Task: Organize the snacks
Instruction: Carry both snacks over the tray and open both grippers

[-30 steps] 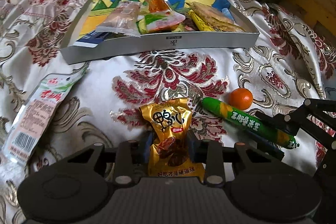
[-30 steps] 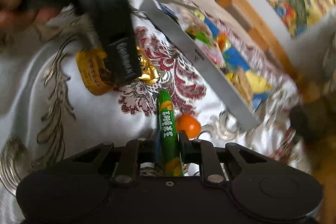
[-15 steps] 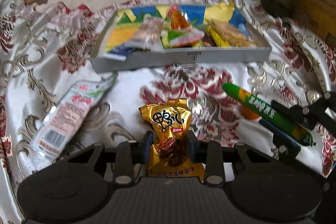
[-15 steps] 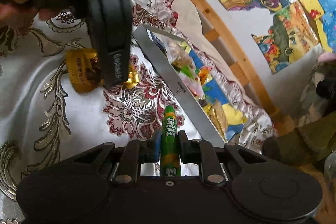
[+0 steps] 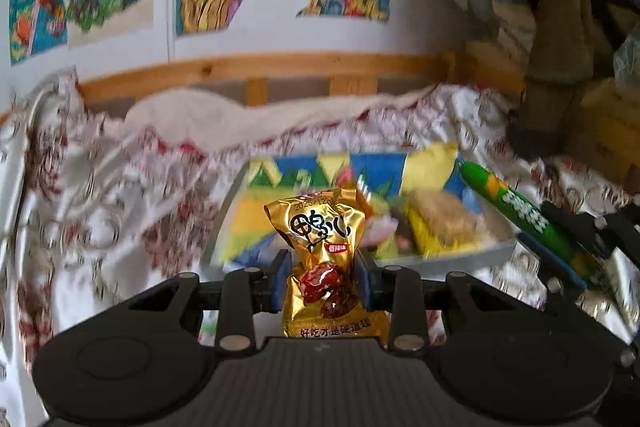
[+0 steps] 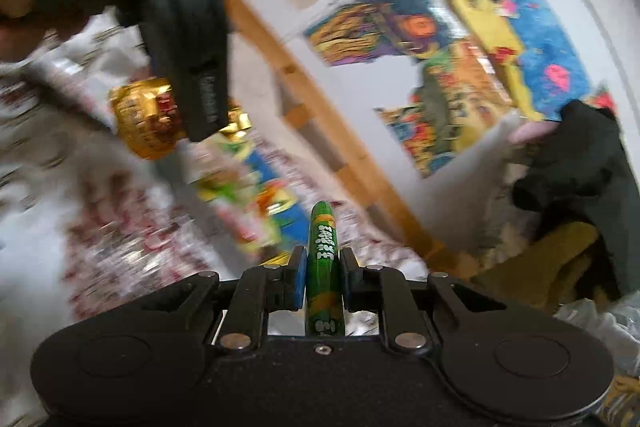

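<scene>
Overhead, crinkled gold foil packet [image 5: 320, 247].

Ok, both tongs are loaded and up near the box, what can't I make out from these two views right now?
- Snacks in the box: left wrist view, motion-blurred, and the gold date packet covers the middle.
- Box in the right wrist view: a colourful smear only.
- Gold date packet's middle: right wrist view, covered by the left tongs.
- Green sausage stick: lower end hidden behind the right tongs.

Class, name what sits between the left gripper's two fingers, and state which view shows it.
A gold snack packet is clamped between the left gripper fingers, plainest in the left wrist view.
</scene>
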Demonstrator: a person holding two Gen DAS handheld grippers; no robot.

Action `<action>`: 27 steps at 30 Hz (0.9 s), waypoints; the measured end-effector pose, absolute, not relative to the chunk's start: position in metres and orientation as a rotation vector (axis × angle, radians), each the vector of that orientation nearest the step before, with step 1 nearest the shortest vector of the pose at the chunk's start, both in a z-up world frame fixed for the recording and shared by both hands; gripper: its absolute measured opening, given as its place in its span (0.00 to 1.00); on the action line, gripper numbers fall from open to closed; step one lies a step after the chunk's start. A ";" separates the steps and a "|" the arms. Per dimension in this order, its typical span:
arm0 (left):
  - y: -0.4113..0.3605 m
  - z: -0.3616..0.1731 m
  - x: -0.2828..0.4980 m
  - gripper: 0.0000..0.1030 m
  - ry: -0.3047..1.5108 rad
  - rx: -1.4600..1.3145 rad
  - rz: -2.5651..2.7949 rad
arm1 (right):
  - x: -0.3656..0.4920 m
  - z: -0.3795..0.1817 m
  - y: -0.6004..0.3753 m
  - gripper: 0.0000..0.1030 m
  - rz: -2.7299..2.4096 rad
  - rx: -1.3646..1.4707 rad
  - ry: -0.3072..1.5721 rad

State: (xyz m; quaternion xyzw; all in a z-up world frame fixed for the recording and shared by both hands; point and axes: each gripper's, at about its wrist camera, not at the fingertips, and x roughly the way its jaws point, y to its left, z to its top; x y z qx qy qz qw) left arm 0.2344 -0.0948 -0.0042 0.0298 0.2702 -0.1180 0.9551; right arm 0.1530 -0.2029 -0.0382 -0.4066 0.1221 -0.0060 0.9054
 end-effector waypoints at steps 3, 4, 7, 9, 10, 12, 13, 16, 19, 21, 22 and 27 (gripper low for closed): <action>-0.105 0.005 0.251 0.35 0.521 0.033 -0.251 | 0.175 -0.031 -0.216 0.17 -0.072 -0.786 0.213; -0.109 0.007 0.258 0.35 0.518 0.027 -0.257 | 0.182 -0.030 -0.221 0.17 -0.087 -0.772 0.208; -0.122 0.010 0.283 0.36 0.513 0.020 -0.272 | 0.209 -0.034 -0.235 0.18 -0.122 -0.769 0.197; -0.131 0.010 0.298 0.36 0.509 0.014 -0.288 | 0.226 -0.042 -0.243 0.18 -0.140 -0.800 0.187; -0.134 0.009 0.305 0.36 0.505 0.011 -0.294 | 0.235 -0.044 -0.247 0.18 -0.144 -0.805 0.185; -0.144 0.006 0.322 0.36 0.509 0.014 -0.305 | 0.252 -0.048 -0.253 0.18 -0.149 -0.788 0.203; -0.147 0.003 0.328 0.35 0.515 0.013 -0.308 | 0.260 -0.049 -0.256 0.18 -0.147 -0.765 0.218; -0.155 -0.007 0.352 0.36 0.551 -0.002 -0.318 | 0.281 -0.051 -0.266 0.18 -0.140 -0.658 0.284; -0.163 -0.021 0.373 0.35 0.605 -0.021 -0.328 | 0.297 -0.056 -0.273 0.18 -0.125 -0.567 0.368; -0.167 -0.031 0.383 0.35 0.641 -0.020 -0.338 | 0.305 -0.061 -0.277 0.18 -0.130 -0.514 0.416; -0.170 -0.035 0.386 0.35 0.652 -0.014 -0.343 | 0.309 -0.064 -0.279 0.18 -0.132 -0.498 0.435; -0.181 -0.054 0.393 0.35 0.713 0.014 -0.350 | 0.322 -0.081 -0.284 0.18 -0.150 -0.434 0.528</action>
